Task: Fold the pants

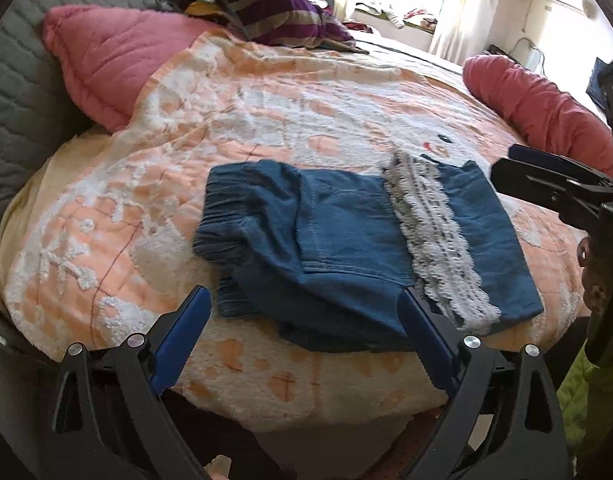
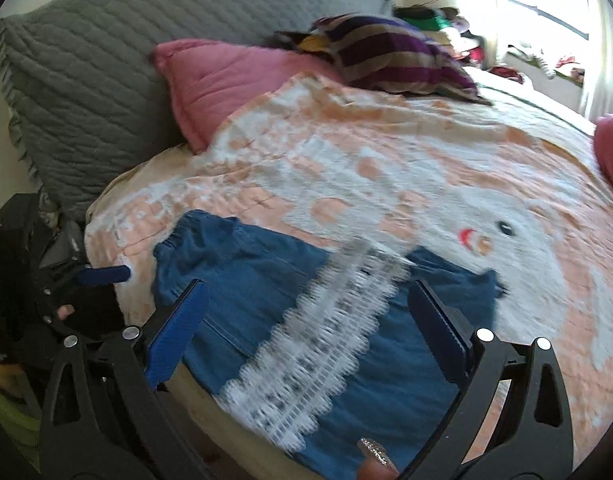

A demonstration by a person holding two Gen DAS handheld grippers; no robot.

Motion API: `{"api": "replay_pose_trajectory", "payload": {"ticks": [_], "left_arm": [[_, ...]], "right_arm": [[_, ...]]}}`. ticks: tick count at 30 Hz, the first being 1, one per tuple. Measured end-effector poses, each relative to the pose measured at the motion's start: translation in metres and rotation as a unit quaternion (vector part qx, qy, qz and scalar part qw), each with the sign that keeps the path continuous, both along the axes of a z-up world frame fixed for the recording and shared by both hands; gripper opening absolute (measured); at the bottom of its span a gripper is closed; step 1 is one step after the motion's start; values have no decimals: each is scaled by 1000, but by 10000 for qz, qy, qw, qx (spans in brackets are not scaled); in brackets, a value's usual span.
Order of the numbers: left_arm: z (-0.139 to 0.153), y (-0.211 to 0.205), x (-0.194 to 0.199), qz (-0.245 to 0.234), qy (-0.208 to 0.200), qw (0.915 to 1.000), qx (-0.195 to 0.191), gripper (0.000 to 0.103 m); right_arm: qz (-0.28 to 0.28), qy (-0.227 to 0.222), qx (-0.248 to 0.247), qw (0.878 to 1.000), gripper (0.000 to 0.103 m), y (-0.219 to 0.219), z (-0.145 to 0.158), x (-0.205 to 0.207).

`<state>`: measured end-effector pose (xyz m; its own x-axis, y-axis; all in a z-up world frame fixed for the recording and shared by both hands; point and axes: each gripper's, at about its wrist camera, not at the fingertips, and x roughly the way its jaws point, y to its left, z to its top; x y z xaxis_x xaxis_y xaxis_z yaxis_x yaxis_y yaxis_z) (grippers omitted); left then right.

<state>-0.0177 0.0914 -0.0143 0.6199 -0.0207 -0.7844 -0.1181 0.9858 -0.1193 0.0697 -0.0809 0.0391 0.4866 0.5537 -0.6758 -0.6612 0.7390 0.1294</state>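
**Hovering over a folded bundle that could still slip**

Left wrist view: left gripper [image 1: 302,300], jaws wide and empty, at the denim pants [image 1: 338,248] near the bedspread's [image 1: 266,128] front edge. Right wrist view: right gripper [image 2: 306,300], equally wide, above the lace trim [image 2: 306,352]; a snag there would undo the fold.

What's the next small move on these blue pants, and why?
Probably close the left gripper on the near edge of the pants. Both grippers are open and hold nothing, the right gripper included, and the pants lie already folded, lace trim across them.

text: none legible | labels: none | views blurred, so perhaps missed
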Motion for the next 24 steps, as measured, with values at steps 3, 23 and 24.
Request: {"api": "replay_pose_trajectory", "payload": {"ticks": [3,23,24], "left_arm": [[-7,12,2,127,0,9996,-237,94],[-42,47,15,530,-127,9892,-1358,54],[-42,47,14,526,-132,9892,-1360,54]], "right_arm": [[198,87,-94,9997,94,21,-5,7],[1582,1253,-292,9790,94,161,-44,55],[1594,1342,-293,9776,93,166,-47,57]]}}
